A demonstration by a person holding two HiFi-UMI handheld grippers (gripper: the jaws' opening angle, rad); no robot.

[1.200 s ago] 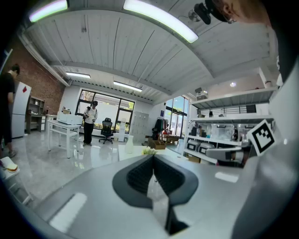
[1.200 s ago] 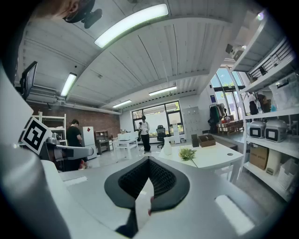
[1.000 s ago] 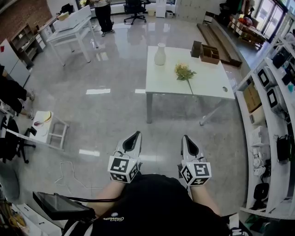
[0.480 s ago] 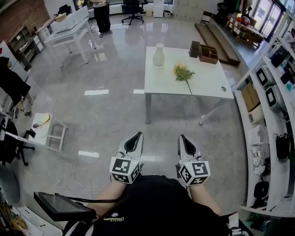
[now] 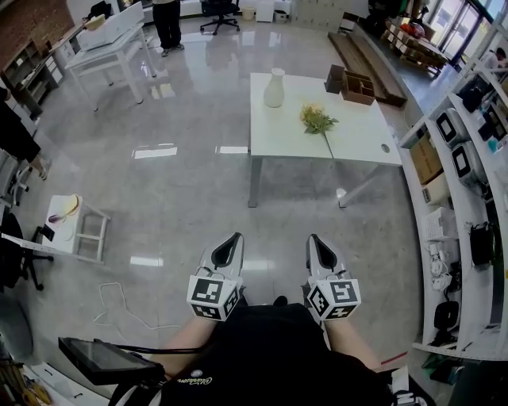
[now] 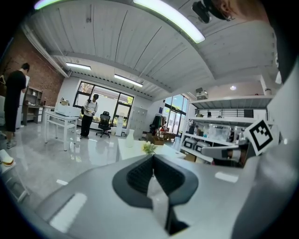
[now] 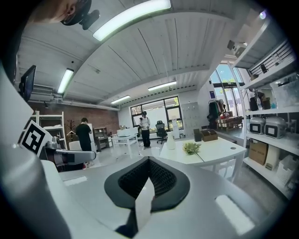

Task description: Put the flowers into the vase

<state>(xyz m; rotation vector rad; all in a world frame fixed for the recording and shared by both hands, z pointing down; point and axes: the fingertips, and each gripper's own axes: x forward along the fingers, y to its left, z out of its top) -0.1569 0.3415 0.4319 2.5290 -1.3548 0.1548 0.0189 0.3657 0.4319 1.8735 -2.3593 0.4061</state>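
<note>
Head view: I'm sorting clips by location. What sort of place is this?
Likely an open office or lab workspace: white desks, a wheeled office chair at the far end, and shelving with equipment along the right.

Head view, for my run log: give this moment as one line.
left gripper: shut, empty | right gripper: shut, empty | flowers: on table | vase: upright, apart

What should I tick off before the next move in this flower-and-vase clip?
1. Vase upright on the table: ok.
2. Flowers lying free on the table, apart from the vase: ok.
3. Left gripper empty, jaws together: ok.
4. Right gripper empty, jaws together: ok.
5. Grippers within reach of the flowers: not ok, the table stands well ahead.
6. Vase mouth clear: cannot tell.
</note>
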